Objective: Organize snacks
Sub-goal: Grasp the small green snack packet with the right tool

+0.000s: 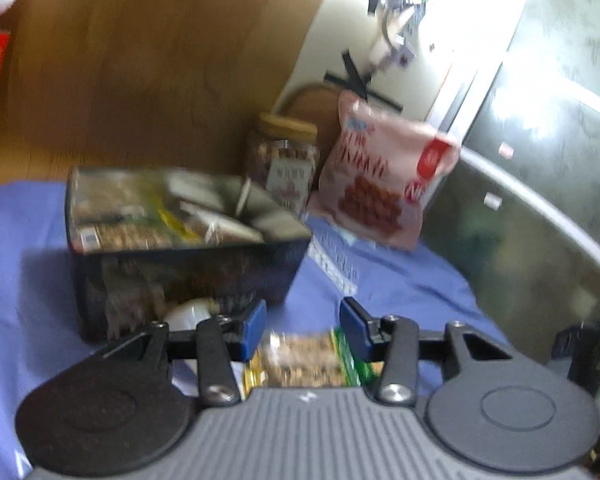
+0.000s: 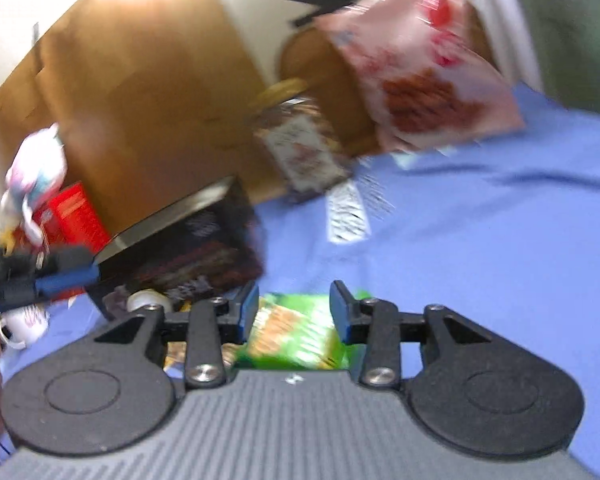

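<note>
We're over the blue cloth (image 1: 400,280) now, both views smeared with motion blur. Our left gripper (image 1: 303,330) hangs with its blue-padded jaws spread apart, and between them, lower down on the cloth, lies a snack packet (image 1: 300,362) with a green edge and a nutty brown print; the pads stand clear of it on either side, gripping nothing. Just ahead and to the left sits the dark box (image 1: 188,276), already loaded with several packets, with a white round object (image 1: 190,312) at its near foot that we can't make out. Behind the box stands the clear jar (image 1: 282,160) with its tan lid, and leaning beside it is the pink snack bag (image 1: 384,184), both against the cardboard sheet (image 1: 140,60). On the other side, our right gripper (image 2: 294,308) is likewise open, a green snack packet (image 2: 296,336) lying on the cloth in the gap between its jaws, nothing clamped as far as we can tell. From here the left gripper's blue finger shows at the far left, next to the dark box. A red carton (image 2: 76,216) stands behind it.
</note>
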`<state>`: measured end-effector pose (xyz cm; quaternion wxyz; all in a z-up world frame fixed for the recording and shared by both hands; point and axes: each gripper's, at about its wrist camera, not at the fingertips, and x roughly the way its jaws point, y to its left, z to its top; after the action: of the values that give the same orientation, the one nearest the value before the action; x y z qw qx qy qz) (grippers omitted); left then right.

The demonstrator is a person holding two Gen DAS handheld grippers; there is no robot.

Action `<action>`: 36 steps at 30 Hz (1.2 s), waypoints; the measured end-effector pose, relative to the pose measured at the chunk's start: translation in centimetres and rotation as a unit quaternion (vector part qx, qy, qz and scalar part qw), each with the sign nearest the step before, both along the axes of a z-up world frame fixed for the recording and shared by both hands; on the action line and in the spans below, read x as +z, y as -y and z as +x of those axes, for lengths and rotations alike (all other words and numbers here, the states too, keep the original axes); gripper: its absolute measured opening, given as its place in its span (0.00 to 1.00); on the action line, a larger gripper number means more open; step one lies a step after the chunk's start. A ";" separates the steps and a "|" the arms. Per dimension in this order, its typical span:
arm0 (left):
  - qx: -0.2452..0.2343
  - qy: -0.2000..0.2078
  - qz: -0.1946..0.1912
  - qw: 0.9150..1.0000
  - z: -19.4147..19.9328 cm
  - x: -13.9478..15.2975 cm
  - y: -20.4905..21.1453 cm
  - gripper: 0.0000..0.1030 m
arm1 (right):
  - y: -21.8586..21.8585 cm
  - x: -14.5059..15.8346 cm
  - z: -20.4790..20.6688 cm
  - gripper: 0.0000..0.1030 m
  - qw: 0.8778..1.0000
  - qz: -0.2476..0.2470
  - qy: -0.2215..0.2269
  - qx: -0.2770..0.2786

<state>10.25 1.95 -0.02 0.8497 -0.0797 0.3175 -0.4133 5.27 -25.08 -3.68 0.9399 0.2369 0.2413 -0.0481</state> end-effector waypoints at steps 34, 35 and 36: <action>-0.012 -0.102 0.000 0.995 -1.0 -3.8 -0.2 0.41 | -2.4 -0.1 -1.0 0.42 0.995 0.041 -0.002 0.088; -0.016 -0.100 0.001 0.995 -1.0 -3.7 0.3 0.43 | -2.3 -0.1 -0.7 0.42 0.995 0.042 -0.003 0.089; -0.019 -0.101 0.001 0.995 -0.9 -3.8 0.8 0.45 | -2.2 -0.2 -0.1 0.42 0.995 0.045 -0.005 0.090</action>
<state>9.36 1.17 -3.85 0.8054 -0.1136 0.4035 -0.4191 5.15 -22.86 -3.86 0.9276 0.2558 0.2683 0.0463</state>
